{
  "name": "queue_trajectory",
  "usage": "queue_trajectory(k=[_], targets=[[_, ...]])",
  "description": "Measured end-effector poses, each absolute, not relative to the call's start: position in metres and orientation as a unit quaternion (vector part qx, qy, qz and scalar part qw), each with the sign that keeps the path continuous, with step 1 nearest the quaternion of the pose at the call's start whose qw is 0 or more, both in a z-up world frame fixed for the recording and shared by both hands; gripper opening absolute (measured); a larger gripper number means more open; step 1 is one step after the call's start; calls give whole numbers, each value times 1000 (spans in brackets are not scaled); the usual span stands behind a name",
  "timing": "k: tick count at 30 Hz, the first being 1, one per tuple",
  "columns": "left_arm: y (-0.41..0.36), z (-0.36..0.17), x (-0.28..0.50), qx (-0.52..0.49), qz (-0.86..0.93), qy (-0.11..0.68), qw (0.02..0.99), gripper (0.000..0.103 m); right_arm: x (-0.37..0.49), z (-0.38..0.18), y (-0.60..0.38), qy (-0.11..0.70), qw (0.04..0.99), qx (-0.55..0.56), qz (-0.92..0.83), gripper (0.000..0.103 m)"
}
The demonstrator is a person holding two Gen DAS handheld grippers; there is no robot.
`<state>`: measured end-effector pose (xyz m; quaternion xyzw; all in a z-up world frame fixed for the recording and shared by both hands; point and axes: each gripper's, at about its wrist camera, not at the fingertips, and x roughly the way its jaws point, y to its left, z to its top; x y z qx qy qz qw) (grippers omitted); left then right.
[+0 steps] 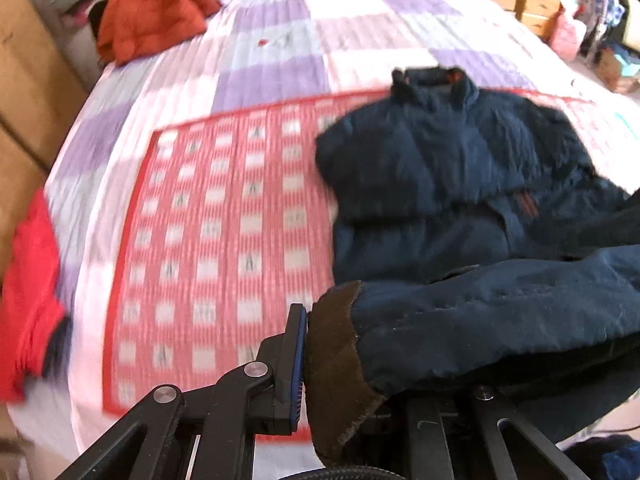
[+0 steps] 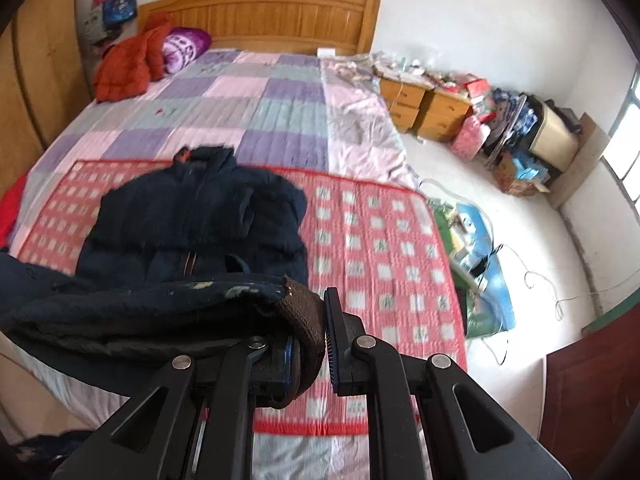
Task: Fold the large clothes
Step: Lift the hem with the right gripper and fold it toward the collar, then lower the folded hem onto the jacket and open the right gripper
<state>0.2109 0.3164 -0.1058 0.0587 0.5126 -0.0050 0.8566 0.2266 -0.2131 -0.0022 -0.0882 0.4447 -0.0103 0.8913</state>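
An orange coat (image 2: 132, 62) and a purple blanket (image 2: 185, 47) lie at the head of the bed (image 2: 280, 92), below the wooden headboard (image 2: 260, 12). A red garment (image 1: 28, 296) hangs over the bed's left edge. A red checked mat (image 2: 380, 248) covers the near part of the patchwork quilt (image 2: 224, 112). Beside the bed stand 2 wooden nightstands (image 2: 424, 108) piled with clutter, then bags and boxes (image 2: 516, 148) along the wall. A blue sheet (image 2: 480, 256) and loose white cord (image 2: 540, 280) lie on the floor. Nothing lies on the mat beside the navy jacket (image 2: 192, 216).

The jacket lies on the mat, collar toward the headboard, front up, its body somewhat bunched. Its near part is lifted off the bed, toward both cameras. The left gripper (image 1: 340, 364) is closed on 1 brown knit cuff (image 1: 336, 360), the sleeve running off to the right. The right gripper (image 2: 308, 344) pinches the other brown cuff (image 2: 304, 320), with navy fabric trailing left; pale flecks mark that fabric.

The left view is motion-blurred. No writing or brand can be read in either view.
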Motion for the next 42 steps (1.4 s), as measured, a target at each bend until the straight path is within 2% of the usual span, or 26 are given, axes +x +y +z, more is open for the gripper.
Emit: queue_trajectory(k=[6,15,26,42], targets=[[310,-99,298,89,6,520,850,17,328,0,-210,434,894,-108,20,14],[301,-121,422,112,37,538,835,17,474,-49,-225,447,890,-90,28,14],[285,-200,541,139,31,571,808,17,594,-137,-221,486,869,-92,-4,14],[276,-324,637,99,17,614,783,17,700,-273,-230,536,838,-99,-33,14]])
